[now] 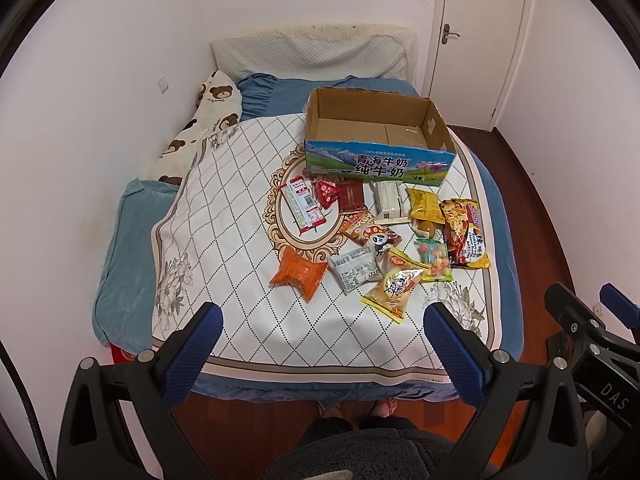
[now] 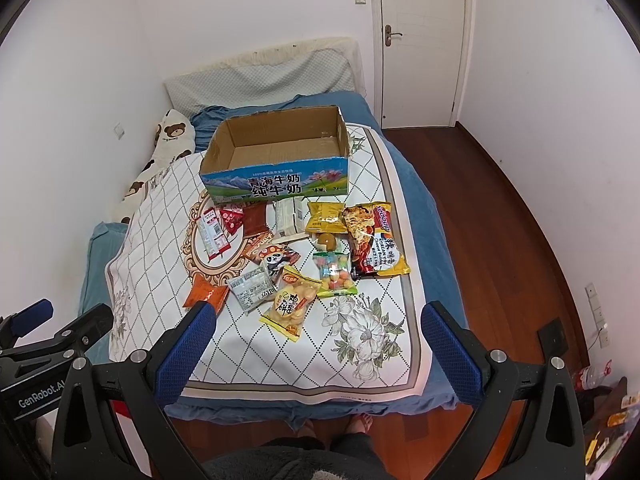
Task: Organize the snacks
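The left gripper point(image 1: 322, 322) and the right gripper point(image 2: 320, 320) are hovering above the foot of the white diamond-patterned bedspread point(image 1: 240, 320), jaws spread wide, holding nothing. Assorted plastic snack packets point(image 2: 292, 304) are lying scattered just in front of the open cardboard milk box point(image 2: 276, 184), which is standing mid-bed.

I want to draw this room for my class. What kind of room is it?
Most likely a bedroom. There is a bed with a pillow at its head against the wall, a teddy-bear print cushion along one side, and a closed door in the corner.
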The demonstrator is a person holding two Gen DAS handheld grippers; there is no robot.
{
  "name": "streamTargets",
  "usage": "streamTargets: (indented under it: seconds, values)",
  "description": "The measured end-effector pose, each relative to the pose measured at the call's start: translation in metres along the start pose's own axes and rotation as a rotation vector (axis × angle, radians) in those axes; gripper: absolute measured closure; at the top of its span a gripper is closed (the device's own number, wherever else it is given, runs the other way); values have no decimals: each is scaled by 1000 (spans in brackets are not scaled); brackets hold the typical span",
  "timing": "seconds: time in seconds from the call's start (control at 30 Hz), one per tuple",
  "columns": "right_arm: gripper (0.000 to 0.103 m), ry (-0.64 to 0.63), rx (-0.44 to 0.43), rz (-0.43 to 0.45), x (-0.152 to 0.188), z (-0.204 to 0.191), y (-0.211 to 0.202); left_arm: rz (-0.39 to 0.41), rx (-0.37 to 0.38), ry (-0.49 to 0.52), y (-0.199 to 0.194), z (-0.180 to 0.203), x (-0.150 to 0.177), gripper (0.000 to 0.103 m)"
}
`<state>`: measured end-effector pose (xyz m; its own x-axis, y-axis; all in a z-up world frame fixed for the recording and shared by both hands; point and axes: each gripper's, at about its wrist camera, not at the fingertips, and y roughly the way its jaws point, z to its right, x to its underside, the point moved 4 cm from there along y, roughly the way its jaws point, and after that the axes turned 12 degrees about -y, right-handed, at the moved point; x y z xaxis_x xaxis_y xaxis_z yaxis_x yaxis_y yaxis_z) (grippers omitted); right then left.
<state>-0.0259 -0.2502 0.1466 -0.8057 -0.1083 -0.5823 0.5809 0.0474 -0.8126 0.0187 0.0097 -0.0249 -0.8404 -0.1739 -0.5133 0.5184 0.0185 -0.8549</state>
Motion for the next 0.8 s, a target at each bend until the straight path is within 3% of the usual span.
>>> streamTargets:
  seconds: [0.8]
  values:
    - [0, 14, -12, 10, -1, 3, -1, 0, 8, 0, -1, 1, 0, 0]
